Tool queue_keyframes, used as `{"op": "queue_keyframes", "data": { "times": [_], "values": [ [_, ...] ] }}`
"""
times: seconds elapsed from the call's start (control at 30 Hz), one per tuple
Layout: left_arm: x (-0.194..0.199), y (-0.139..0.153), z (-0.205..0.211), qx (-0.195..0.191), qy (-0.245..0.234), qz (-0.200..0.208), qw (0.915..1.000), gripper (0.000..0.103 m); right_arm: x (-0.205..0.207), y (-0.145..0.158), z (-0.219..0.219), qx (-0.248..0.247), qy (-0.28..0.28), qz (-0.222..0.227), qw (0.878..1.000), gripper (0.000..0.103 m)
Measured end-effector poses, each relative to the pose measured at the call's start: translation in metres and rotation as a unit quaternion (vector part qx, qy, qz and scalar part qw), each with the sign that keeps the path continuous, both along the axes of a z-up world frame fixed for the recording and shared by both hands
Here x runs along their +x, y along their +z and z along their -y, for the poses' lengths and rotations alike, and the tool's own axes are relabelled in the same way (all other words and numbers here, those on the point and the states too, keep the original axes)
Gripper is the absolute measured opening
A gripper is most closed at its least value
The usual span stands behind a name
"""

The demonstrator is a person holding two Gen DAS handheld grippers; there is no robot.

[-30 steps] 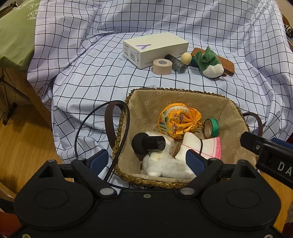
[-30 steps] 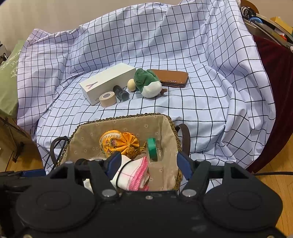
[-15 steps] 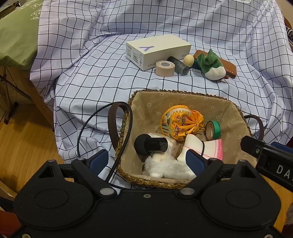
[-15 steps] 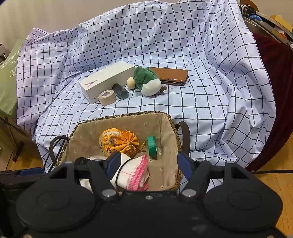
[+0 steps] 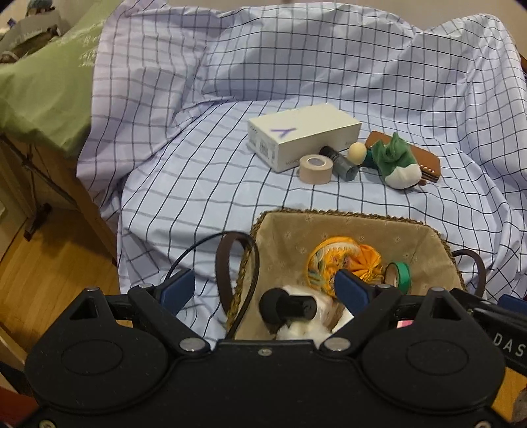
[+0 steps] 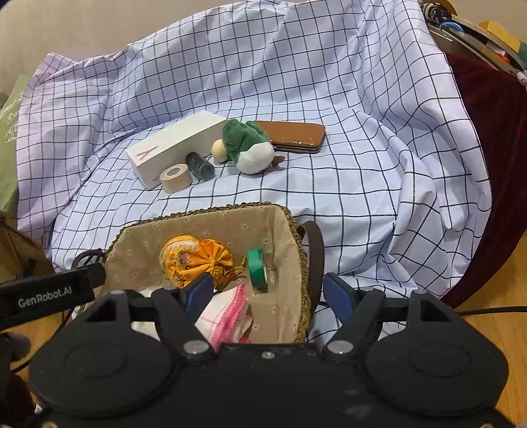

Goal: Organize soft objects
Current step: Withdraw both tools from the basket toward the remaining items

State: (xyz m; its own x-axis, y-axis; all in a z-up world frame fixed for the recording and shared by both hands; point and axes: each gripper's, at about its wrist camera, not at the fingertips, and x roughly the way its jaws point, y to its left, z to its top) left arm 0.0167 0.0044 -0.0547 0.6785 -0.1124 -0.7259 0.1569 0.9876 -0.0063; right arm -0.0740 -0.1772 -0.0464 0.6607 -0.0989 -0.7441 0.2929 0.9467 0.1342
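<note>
1. The plush (image 6: 247,148) lies on the checked sheet (image 6: 362,197), well beyond the basket (image 6: 286,214), ahead of both grippers; the right gripper (image 6: 263,296) seems nearer.
2. Its long axis runs diagonally, green top away.
3. Right jaws have just been opening, gripping nothing (pink-edged cloth (image 6: 227,316) below); left gripper (image 5: 263,289) gapes wide, empty.
4. Plush squashy; basket woven, cloth-lined.

A checked sheet (image 6: 362,108) of pale lilac with dark lines is draped in folds over a piece of furniture. Wooden floor (image 5: 49,263) shows at the near left, and again at the near right. A green cloth (image 5: 42,92) covers wooden furniture on the left. A dark red fabric (image 6: 494,148) hangs on the right, and a plain beige wall (image 6: 98,23) stands behind
</note>
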Motion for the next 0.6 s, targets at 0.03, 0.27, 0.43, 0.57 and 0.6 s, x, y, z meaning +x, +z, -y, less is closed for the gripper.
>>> {"op": "queue_keyframes", "data": {
  "times": [0.03, 0.27, 0.43, 0.57, 0.6],
  "values": [
    [0.001, 0.0, 0.002, 0.001, -0.004, 0.001, 1.0, 0.089, 0.002, 0.0, 0.002, 0.0, -0.001, 0.001, 1.0, 0.074],
    [0.018, -0.004, 0.008, -0.008, -0.018, -0.006, 0.9998, 0.089, 0.019, 0.001, 0.013, -0.013, -0.021, 0.016, 1.0, 0.085],
    [0.036, -0.009, 0.013, -0.005, -0.025, -0.01, 0.9996, 0.089, 0.043, -0.003, 0.02, -0.01, -0.024, 0.013, 1.0, 0.087],
    [0.056, -0.013, 0.016, -0.004, -0.028, -0.013, 0.9995, 0.089, 0.066, -0.008, 0.022, -0.009, -0.024, -0.002, 1.0, 0.087],
    [0.061, -0.014, 0.017, -0.002, -0.028, -0.014, 0.9995, 0.089, 0.071, -0.009, 0.023, -0.008, -0.023, -0.005, 1.0, 0.087]
  ]
}}
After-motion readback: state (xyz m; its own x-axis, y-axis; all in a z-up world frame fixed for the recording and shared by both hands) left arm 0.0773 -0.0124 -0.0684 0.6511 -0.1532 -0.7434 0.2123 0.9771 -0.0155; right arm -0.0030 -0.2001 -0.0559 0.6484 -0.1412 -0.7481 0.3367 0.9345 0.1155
